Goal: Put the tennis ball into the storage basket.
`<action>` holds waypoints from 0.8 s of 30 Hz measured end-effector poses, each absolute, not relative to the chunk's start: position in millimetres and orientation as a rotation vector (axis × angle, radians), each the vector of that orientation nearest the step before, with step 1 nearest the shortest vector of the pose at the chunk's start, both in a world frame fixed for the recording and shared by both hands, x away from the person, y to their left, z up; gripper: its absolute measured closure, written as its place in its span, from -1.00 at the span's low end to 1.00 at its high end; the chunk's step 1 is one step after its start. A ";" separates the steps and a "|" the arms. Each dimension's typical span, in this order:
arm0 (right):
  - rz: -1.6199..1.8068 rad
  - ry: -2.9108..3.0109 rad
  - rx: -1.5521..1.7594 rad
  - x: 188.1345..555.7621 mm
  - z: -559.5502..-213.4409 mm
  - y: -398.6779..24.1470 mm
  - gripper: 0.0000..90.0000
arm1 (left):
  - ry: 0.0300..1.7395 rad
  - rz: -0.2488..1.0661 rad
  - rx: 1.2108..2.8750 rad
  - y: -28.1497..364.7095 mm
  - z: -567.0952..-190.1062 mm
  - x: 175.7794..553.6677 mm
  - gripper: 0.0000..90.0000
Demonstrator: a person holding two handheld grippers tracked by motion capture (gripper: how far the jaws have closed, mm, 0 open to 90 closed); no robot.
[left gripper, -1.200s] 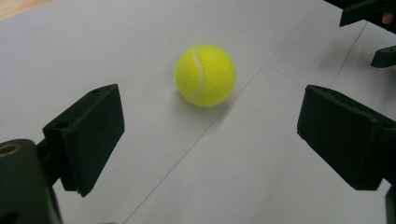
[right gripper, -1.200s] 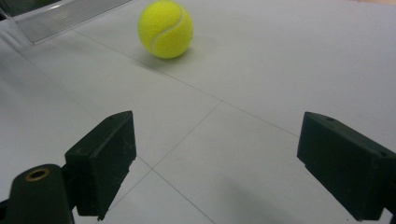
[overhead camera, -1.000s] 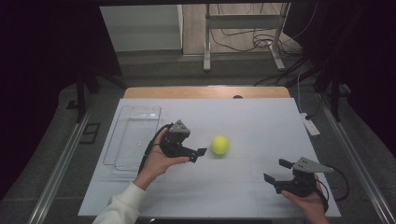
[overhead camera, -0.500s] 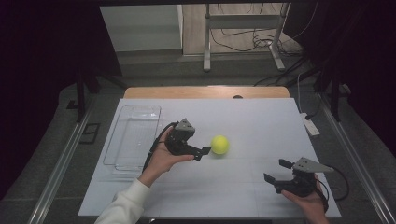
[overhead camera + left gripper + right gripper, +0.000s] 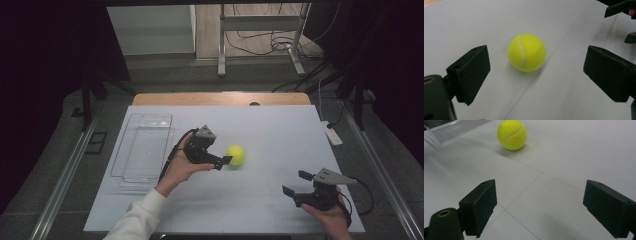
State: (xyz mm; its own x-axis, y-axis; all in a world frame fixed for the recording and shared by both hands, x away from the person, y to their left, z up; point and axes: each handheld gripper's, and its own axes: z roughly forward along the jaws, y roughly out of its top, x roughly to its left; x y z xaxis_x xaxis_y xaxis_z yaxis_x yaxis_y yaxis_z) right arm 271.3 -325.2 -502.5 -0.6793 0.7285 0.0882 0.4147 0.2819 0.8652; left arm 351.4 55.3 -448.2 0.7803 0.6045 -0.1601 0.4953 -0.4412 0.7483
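My left gripper point(image 5: 536, 72) spread wide, tennis ball point(image 5: 526, 52) just ahead between its jaws, untouched; right gripper point(image 5: 539, 205) likewise spread, ball well ahead.

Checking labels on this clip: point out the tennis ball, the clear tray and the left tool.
tennis ball point(image 5: 235, 155), high view, middle of its yellow top.
clear tray point(image 5: 131, 145), high view, left wall.
left tool point(image 5: 226, 160), high view, between its open black tips.

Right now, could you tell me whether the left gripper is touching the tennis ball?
Apart. In the left gripper view, the left gripper has open jaws and the tennis ball lies ahead, bare table visible between.
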 end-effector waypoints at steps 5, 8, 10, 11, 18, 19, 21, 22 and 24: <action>1.351 2.235 1.033 270.9 -502.4 -324.9 -0.73 | 0.819 0.164 2.122 52.4 -449.3 354.0 -0.82; 1.352 2.235 1.035 271.0 -502.4 -324.9 -0.73 | 0.823 0.161 2.122 51.5 -450.2 355.7 -0.82; 1.351 2.235 1.035 271.1 -502.4 -325.0 -0.73 | 0.825 0.161 2.122 51.6 -450.3 356.2 -0.82; 1.354 2.235 1.035 271.1 -502.4 -324.9 -0.73 | 0.825 0.161 2.122 51.7 -450.4 356.5 -0.82; 1.350 2.236 1.033 271.1 -502.5 -324.8 -0.73 | 0.831 0.160 2.122 51.0 -451.1 358.1 -0.82; 1.352 2.236 1.032 271.2 -502.6 -324.8 -0.73 | 0.831 0.160 2.122 51.0 -451.1 358.1 -0.82; 1.352 2.236 1.032 271.2 -502.6 -324.8 -0.73 | 0.833 0.158 2.128 49.0 -452.7 359.4 -0.82; 1.352 2.236 1.032 271.2 -502.6 -324.8 -0.73 | 0.833 0.158 2.128 49.0 -452.7 359.4 -0.82; 1.352 2.235 1.028 271.3 -502.3 -324.8 -0.73 | 0.833 0.156 2.134 47.4 -453.8 360.3 -0.82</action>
State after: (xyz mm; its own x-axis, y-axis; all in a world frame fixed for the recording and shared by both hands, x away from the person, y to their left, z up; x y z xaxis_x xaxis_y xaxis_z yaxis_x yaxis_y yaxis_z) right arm 271.3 -324.8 -502.3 -0.6837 0.7252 0.0818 0.4091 0.2880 0.8659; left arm 360.3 47.4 -453.8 0.7735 0.6116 -0.1664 0.5097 -0.4442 0.7368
